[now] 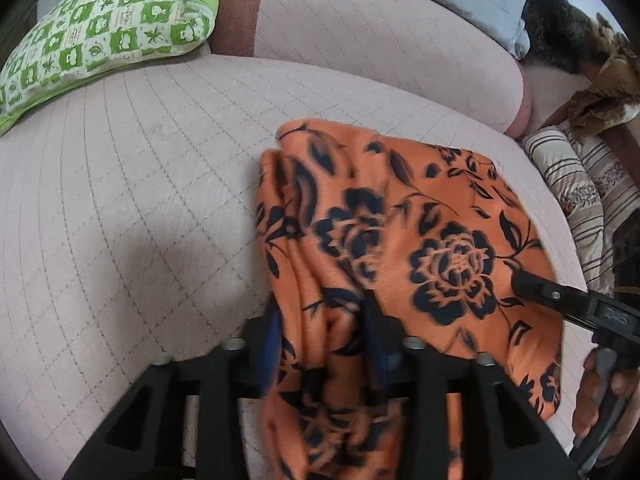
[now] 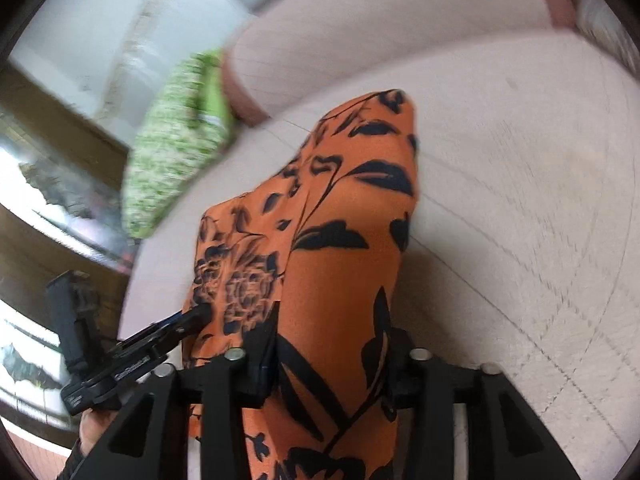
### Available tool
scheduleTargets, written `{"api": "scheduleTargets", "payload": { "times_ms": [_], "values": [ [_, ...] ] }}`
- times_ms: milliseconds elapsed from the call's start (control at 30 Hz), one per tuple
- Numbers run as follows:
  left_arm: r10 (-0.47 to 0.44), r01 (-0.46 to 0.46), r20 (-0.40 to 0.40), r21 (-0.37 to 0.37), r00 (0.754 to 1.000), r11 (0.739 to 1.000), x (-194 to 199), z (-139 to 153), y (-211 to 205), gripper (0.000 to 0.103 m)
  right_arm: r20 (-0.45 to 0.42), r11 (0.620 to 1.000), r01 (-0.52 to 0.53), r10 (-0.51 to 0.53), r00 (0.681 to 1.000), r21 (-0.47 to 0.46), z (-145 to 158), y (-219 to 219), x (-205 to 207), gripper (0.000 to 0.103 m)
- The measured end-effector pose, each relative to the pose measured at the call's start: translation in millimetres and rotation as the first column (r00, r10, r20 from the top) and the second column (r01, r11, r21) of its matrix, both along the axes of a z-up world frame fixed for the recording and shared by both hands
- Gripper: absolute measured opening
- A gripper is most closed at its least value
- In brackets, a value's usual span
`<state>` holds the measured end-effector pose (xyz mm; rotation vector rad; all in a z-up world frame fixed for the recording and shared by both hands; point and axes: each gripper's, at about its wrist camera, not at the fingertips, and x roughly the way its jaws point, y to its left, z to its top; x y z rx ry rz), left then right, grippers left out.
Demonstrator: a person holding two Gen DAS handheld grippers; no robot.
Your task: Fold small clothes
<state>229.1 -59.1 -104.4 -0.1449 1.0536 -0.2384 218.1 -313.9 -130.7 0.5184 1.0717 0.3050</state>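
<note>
Currently, left claw (image 1: pixel 324 336): fingers closed onto a bunched fold of the orange floral garment (image 1: pixel 440 240), one piece only. Garment lies on the quilted pink sofa seat (image 1: pixel 140 200), long axis running away from this claw toward the backrest. Right claw (image 2: pixel 332 356): likewise clamped on the same cloth, which rises between its fingers. One green checked cushion (image 1: pixel 108 28) at far left.

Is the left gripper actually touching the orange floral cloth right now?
Touching. In the left wrist view the orange floral cloth runs bunched between the left gripper fingers, pinched there. The right wrist view shows the same gripper's tip meeting the cloth's edge.
</note>
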Motion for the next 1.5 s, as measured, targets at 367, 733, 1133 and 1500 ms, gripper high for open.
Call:
{"api": "scheduleTargets", "payload": {
  "times_ms": [367, 733, 1133, 1500],
  "values": [
    [-0.038, 0.015, 0.182, 0.122, 0.983, 0.992, -75, 34, 34, 0.055, 0.158, 0.991, -0.104, 0.090, 0.983, 0.082, 54, 16, -52, 0.066],
    [0.004, -0.037, 0.175, 0.183, 0.984, 0.982, -56, 31, 44, 0.058, 0.156, 0.989, -0.065, 0.044, 0.987, 0.134, 51, 8, -3, 0.068],
    [0.054, -0.083, 0.123, 0.242, 0.991, 0.967, -54, 32, 43, 0.077, 0.234, 0.994, 0.039, -0.013, 0.972, -0.106, 76, 25, -19, 0.083],
    [0.113, -0.171, 0.242, 0.234, 0.964, 0.957, -146, 91, 29, 0.086, 0.229, 0.882, 0.127, -0.023, 0.973, -0.453, 108, 64, -164, 0.100]
  ]
}}
